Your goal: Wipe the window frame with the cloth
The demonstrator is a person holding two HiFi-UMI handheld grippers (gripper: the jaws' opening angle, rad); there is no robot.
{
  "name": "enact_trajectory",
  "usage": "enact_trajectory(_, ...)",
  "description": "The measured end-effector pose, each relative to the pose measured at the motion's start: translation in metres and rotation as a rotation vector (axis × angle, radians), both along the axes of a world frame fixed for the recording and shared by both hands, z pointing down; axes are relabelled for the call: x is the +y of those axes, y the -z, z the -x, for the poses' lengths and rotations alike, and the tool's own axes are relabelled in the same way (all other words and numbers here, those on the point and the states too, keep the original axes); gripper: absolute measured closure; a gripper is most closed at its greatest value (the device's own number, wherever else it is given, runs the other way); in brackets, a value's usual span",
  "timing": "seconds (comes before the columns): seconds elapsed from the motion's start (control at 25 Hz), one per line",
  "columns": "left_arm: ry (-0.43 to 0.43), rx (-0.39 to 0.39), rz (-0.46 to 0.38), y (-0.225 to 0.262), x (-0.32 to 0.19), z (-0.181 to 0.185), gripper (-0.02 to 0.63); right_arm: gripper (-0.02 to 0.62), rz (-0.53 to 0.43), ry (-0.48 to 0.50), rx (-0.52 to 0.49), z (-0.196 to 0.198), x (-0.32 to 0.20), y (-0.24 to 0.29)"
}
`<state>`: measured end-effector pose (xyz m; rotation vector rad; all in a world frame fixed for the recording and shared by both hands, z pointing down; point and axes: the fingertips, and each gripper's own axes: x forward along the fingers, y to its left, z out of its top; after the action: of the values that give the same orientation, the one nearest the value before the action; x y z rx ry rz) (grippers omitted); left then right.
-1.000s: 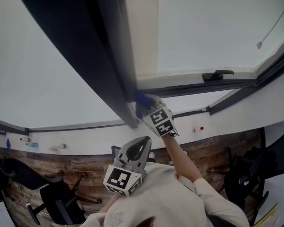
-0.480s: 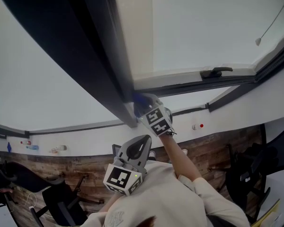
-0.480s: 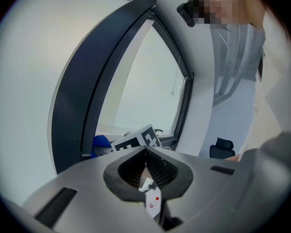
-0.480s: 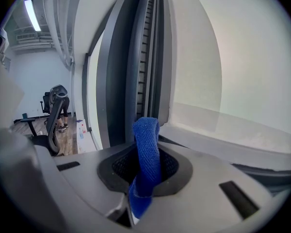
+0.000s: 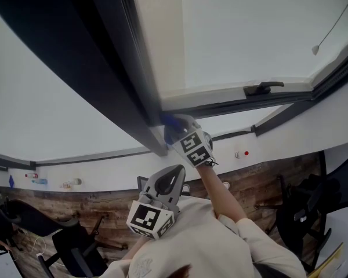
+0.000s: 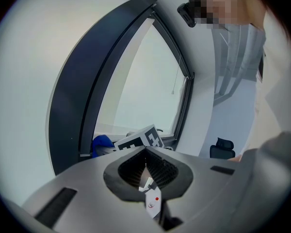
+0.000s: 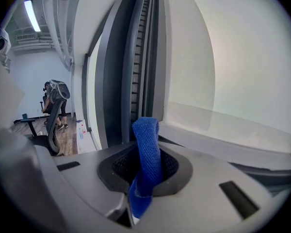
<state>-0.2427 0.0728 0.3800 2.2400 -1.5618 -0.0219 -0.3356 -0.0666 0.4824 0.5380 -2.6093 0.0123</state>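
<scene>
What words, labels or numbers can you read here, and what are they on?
No readable text anywhere.
The left cube and the right cube carry only black-and-white square patterns, not letters.
The small items on the ledge are too small to read.

R claw (image 5: pixel 171 125) up, clamped; L claw (image 5: pixel 173 175) low, seemingly closed
</scene>
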Motion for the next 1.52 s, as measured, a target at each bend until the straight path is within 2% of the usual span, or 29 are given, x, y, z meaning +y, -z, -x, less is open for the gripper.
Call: enact_trajectory(1.52, -0.045, -0.004, -0.012, 0.004, -0.005, -0.026, 0.597, 0.546, 0.022, -0.154, -0.050, -0.076, -0.041, 0.004)
